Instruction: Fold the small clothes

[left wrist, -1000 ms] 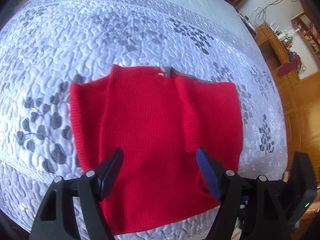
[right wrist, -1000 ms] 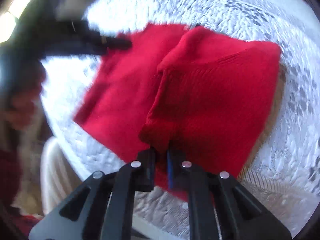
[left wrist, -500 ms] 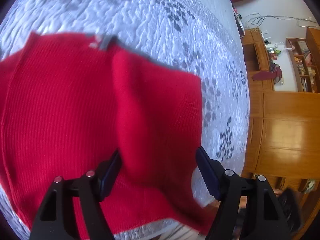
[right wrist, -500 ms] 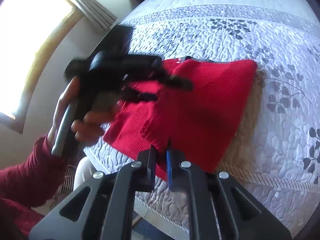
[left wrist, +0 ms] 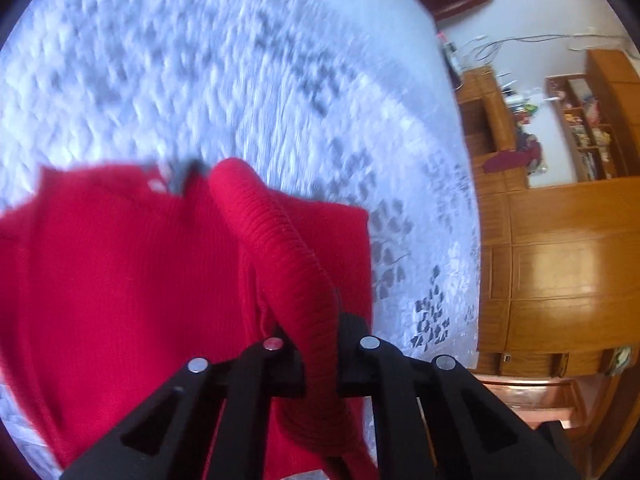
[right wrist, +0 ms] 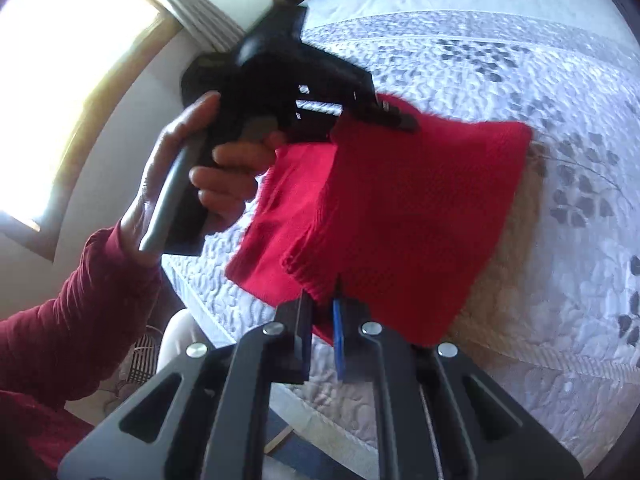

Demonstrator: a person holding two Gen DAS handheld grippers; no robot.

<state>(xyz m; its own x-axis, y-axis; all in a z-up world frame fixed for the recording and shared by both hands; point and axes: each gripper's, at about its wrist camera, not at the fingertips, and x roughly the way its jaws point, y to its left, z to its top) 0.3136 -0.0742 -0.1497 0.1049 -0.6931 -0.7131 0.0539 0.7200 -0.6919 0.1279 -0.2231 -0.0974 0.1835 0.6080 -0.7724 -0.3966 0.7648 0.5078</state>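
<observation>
Quilted bed (right wrist: 520,60); sweater (right wrist: 400,208) between both claws.

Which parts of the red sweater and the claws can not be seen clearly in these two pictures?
- Left wrist view: sweater collar is smeared by motion blur; its lower edge is cut off behind the left claw.
- Right wrist view: the near hem sits behind the right claw; the left claw's tips are blurred.

Sweater (right wrist: 400,208) on bed (right wrist: 520,60)
</observation>
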